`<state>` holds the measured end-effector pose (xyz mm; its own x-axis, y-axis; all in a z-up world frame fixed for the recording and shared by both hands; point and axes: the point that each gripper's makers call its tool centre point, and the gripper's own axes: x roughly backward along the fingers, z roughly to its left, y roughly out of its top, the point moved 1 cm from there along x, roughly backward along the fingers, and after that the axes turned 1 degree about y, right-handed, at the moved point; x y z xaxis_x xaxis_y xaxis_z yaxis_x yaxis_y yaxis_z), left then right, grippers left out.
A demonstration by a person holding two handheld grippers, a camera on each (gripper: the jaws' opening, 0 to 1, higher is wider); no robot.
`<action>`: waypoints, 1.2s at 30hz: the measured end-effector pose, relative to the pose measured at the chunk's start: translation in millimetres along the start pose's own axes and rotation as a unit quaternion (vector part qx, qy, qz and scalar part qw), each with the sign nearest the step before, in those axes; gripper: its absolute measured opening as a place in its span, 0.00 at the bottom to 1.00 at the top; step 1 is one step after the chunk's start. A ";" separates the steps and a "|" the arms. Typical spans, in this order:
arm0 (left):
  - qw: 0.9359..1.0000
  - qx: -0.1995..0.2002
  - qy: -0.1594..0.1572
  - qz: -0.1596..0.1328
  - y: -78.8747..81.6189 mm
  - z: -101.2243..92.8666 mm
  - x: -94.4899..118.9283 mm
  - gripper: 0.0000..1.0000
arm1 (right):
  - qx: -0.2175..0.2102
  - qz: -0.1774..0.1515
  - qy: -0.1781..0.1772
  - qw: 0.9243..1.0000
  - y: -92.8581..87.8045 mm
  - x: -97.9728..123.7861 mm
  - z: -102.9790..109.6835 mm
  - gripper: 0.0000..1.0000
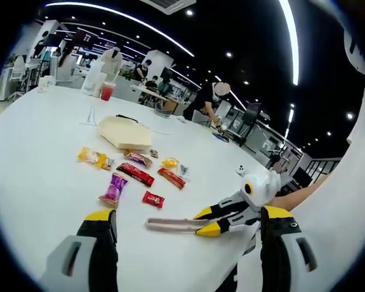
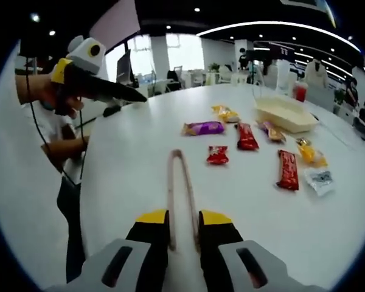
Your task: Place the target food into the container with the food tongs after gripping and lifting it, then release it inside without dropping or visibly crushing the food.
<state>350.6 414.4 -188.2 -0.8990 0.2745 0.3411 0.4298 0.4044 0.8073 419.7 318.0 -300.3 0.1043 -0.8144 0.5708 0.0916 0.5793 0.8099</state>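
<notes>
Two grippers up | your right gripper (image 2: 182,234) clamps the tongs (image 2: 181,182), tips forward, low over the table (image 2: 128,182) | left gripper (image 1: 188,234) spread, holding nothing | snack packets (image 2: 218,155) lie ahead of tongs, container (image 2: 286,114) beyond them

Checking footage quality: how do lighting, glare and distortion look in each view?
Left gripper view: bright ceiling strips, the white table evenly lit, its edge bowed by fisheye. Right gripper view: windows blown out, tongs sharp, snack packets clear, rim stretched.
</notes>
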 end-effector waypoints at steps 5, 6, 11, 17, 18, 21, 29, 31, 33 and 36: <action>1.000 0.005 0.000 -0.009 4.2 0.0 0.7 0.99 | -0.028 0.002 -0.001 1.000 1.3 1.3 -0.8 0.17; 1.000 0.006 -0.001 -0.010 4.8 -0.3 0.8 0.99 | -0.033 0.002 -0.001 0.999 1.6 1.7 -1.1 0.17; 1.000 0.006 -0.001 -0.010 3.5 -1.6 2.0 0.99 | -0.065 -0.004 -0.008 0.998 6.6 5.5 -6.3 0.16; 1.000 0.008 -0.002 -0.011 1.8 -3.3 4.3 0.98 | -0.083 -0.009 -0.012 0.996 6.5 8.1 -9.8 0.15; 1.000 0.007 -0.002 -0.012 2.0 -3.7 4.7 0.98 | -0.083 -0.009 -0.012 0.996 6.3 8.4 -9.9 0.15; 1.000 0.008 -0.002 -0.016 3.4 -5.1 5.7 0.98 | -0.083 -0.011 -0.011 0.996 6.8 9.8 -8.6 0.16; 1.000 0.013 -0.002 -0.014 -2.0 -7.2 8.8 0.97 | -0.115 -0.025 -0.018 0.993 7.5 18.4 -10.7 0.16; 1.000 0.016 -0.003 -0.014 -3.2 -7.9 9.3 0.97 | -0.117 -0.024 -0.017 0.993 6.9 19.6 -9.6 0.16; 1.000 0.019 -0.004 -0.014 -3.6 -8.3 9.1 0.97 | -0.118 -0.023 -0.016 0.993 6.3 20.3 -9.2 0.16; 1.000 0.020 -0.006 -0.014 -3.8 -9.7 8.1 0.97 | -0.125 -0.026 -0.012 0.992 7.1 21.8 -7.9 0.16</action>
<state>340.8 406.6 -183.8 -0.9099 0.2725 0.3127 0.4075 0.4466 0.7966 430.5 304.6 -283.2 0.0691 -0.8423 0.5345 0.3393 0.5237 0.7814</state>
